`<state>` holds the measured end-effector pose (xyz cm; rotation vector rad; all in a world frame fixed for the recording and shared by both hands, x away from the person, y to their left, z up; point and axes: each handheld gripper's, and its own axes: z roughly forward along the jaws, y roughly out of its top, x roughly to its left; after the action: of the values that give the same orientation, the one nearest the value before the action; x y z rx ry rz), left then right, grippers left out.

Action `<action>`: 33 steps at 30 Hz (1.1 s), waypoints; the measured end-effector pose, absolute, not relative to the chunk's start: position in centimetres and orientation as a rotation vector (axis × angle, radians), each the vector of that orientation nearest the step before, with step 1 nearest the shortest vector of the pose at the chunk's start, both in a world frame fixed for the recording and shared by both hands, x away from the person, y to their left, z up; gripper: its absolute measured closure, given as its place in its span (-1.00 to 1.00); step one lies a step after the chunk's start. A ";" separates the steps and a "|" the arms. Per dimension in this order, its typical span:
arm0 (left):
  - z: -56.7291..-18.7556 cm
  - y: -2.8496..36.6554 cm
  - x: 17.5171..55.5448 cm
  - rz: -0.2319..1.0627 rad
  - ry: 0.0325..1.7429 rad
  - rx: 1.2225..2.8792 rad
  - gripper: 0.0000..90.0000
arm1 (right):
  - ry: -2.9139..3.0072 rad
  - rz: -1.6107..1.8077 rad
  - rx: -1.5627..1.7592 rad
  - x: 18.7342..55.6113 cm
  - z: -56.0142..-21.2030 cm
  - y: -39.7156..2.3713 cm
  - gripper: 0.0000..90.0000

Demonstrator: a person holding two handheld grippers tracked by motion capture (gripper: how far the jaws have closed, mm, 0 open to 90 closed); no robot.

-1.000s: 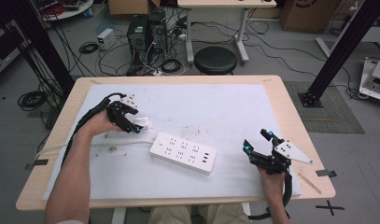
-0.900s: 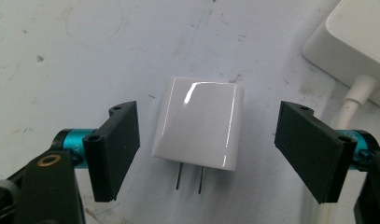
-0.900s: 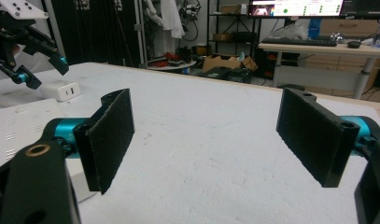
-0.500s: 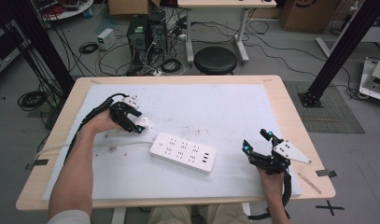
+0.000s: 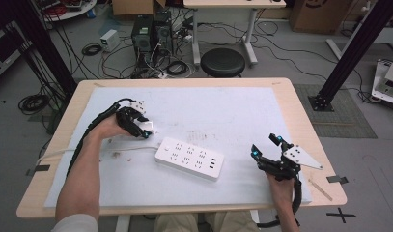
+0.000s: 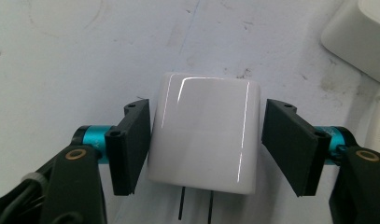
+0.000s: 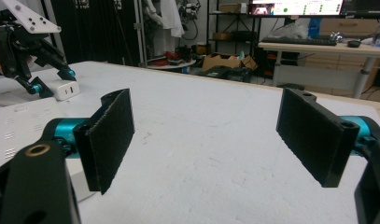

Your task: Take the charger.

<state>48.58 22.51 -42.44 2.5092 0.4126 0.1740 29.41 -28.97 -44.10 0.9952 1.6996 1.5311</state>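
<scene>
We see the left claw (image 6: 204, 144) set around a white charger block (image 6: 204, 133), and its jaws have just been closing in on it: the left pad looks to be touching the block's side or just short of it, while the right pad stands a thin gap off, so the claw is narrowed around the block but not yet pressing it from both sides. The block lies on the tabletop (image 5: 223, 111) between the pads, and two dark prongs stick out from its near end toward the claw's body. In the high view we find this left claw (image 5: 145, 131) tipped down over the charger block (image 5: 147, 127), with a white power strip (image 5: 189, 158) lying just beside it, toward the middle of the tabletop; a corner of that strip shows at the upper right in the left gripper view. A white cable (image 5: 126, 151) runs from the strip's end back past the left forearm. The right claw (image 5: 266, 147) rests well apart from all this, beyond the strip's far end, with its jaws spread wide and nothing between them; in its own view the right claw (image 7: 206, 140) looks across bare tabletop toward the left claw (image 7: 50, 80) and the block (image 7: 66, 89). Nothing stands between the left claw and the block. We count two claws, one charger block, one power strip and one cable.
</scene>
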 end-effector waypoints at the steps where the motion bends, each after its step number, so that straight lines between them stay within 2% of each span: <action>1: -42.4 22.6 48.6 0.173 0.403 2.515 -0.22 | 1.700 1.532 0.995 29.4 -44.1 -29.0 -0.56; 14: -42.7 22.6 48.3 0.216 0.395 2.515 -0.07 | 1.699 1.531 0.990 29.4 -44.1 -28.9 -0.56; 28: -42.5 22.9 48.1 0.207 0.471 2.484 -0.06 | 1.694 1.533 0.988 29.5 -44.1 -29.0 -0.56; 33: -42.1 23.0 47.8 0.240 0.503 2.480 -0.06 | 1.693 1.544 1.004 29.4 -44.1 -29.1 -0.56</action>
<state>47.77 22.97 -42.07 2.4798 0.5025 0.2401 29.38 -29.06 -44.10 1.0044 1.6925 1.5439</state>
